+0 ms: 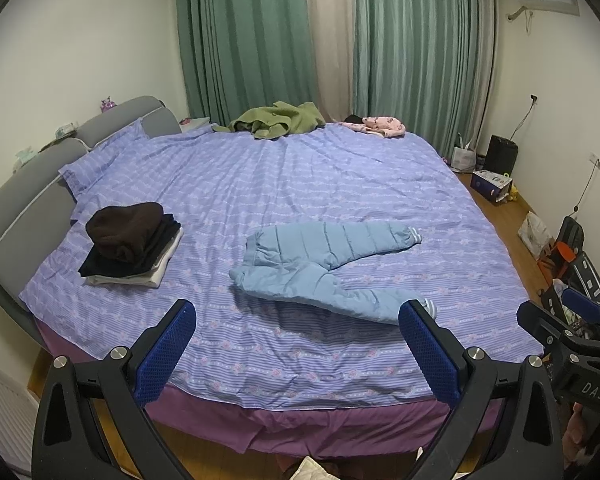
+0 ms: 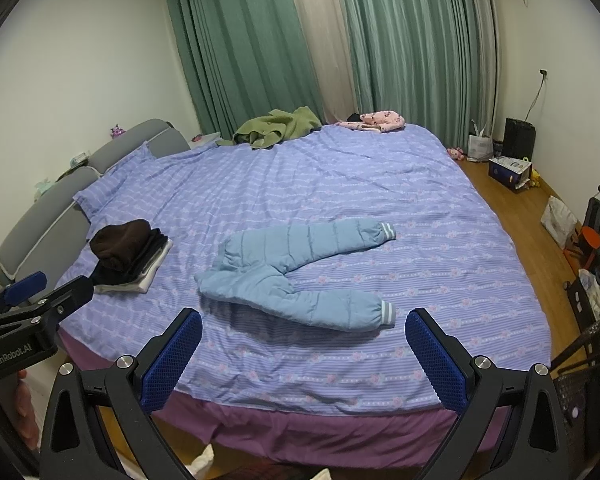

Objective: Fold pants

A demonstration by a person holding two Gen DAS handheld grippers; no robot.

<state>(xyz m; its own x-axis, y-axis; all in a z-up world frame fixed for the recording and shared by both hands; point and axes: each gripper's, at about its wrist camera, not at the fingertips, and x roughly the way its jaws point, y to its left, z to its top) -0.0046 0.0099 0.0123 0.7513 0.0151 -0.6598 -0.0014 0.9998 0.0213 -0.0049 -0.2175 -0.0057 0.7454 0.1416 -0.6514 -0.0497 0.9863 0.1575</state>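
Two tools, left tool [image 1: 296, 354] and right tool [image 2: 303, 356], are hovering released below the quilted blue pants [image 2: 296, 276], which are lying mid-frame on the bed [image 2: 440, 264], legs splaying rightward, nearer cuff [image 2: 387, 313] toward the right tool.

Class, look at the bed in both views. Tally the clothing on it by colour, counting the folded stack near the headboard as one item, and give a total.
Light blue pants: 1
Green garment: 1
Pink garment: 1
Dark folded stack: 1
Total: 4
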